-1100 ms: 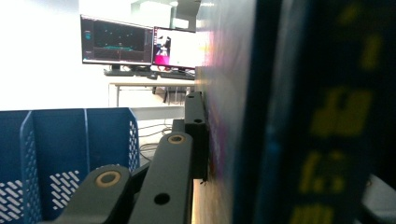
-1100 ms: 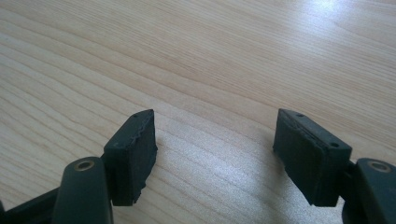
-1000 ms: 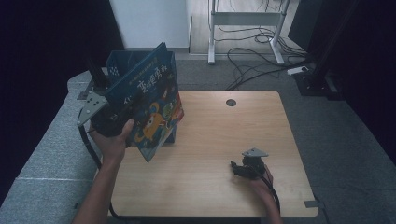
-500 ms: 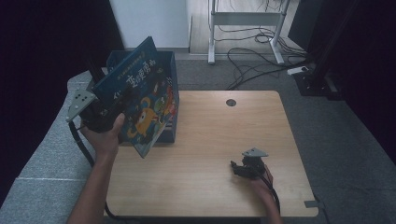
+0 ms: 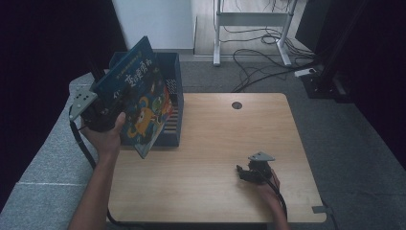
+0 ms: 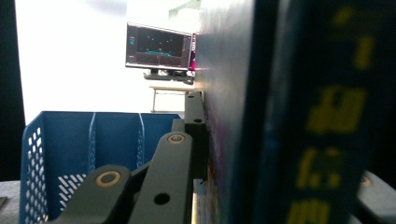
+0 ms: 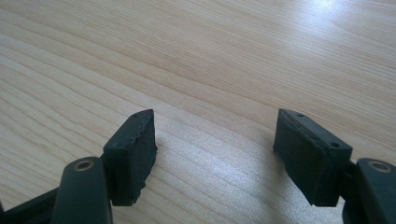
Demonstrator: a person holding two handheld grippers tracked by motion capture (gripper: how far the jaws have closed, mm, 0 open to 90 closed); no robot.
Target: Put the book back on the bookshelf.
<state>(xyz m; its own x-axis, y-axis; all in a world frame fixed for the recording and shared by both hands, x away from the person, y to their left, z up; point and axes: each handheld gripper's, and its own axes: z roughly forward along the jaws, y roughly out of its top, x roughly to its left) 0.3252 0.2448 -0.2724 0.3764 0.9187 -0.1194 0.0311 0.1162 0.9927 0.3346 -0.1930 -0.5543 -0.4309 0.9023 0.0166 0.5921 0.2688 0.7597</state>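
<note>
A blue picture book (image 5: 139, 98) with yellow lettering and an orange cartoon figure is held tilted above a blue perforated file box (image 5: 173, 91) at the table's left edge. My left gripper (image 5: 115, 103) is shut on the book's left side. In the left gripper view the book's spine (image 6: 299, 116) stands close on the right, with the blue box (image 6: 84, 154) behind my jaw. My right gripper (image 5: 242, 172) rests low over the wooden table (image 5: 225, 139) near the front right. Its pads (image 7: 135, 154) stand wide apart, open, with bare wood between them.
A round cable hole (image 5: 236, 105) is in the table's far middle. Grey carpet, cables and a metal desk frame (image 5: 249, 28) lie beyond the table. A monitor (image 6: 159, 49) on a desk shows far off in the left gripper view.
The left gripper has carried the book leftward and a little back, over the blue box. The right gripper has stayed still.
</note>
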